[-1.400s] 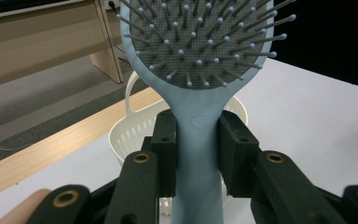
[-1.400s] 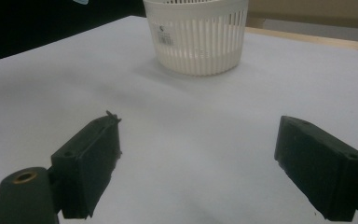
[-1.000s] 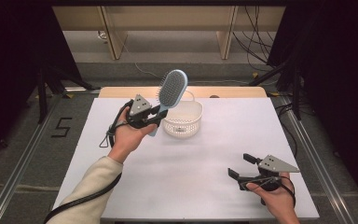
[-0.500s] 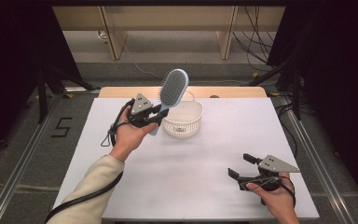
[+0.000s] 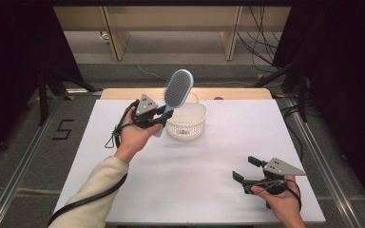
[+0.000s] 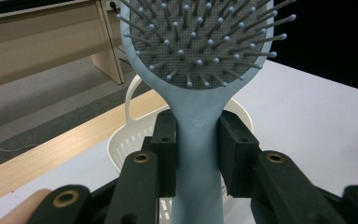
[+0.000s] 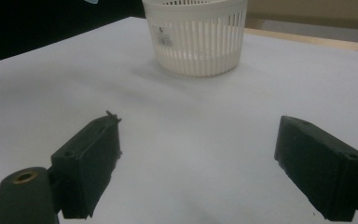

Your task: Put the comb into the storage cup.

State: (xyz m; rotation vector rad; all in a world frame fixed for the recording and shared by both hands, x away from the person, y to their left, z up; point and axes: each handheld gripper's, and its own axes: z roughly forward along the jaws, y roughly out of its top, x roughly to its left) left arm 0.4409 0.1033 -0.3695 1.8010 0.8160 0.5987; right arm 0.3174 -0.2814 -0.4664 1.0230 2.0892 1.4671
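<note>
Left gripper (image 5: 164, 114) clamped on the handle of the light blue hairbrush (image 5: 177, 90), jaws pressing both sides of the handle just below the head. Brush held up off the table (image 5: 209, 156), head tilted up and away, bristles toward the camera, just beside and above the rim of the white slotted basket (image 5: 187, 122). Right gripper (image 5: 247, 168) released, jaws wide apart, holding nothing, low over the table's near right, well apart from basket.

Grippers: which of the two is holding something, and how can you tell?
The left gripper, raised beside the white basket, is shut on the handle of the blue hairbrush. The right gripper is open above the table, with nothing between its jaws.
</note>
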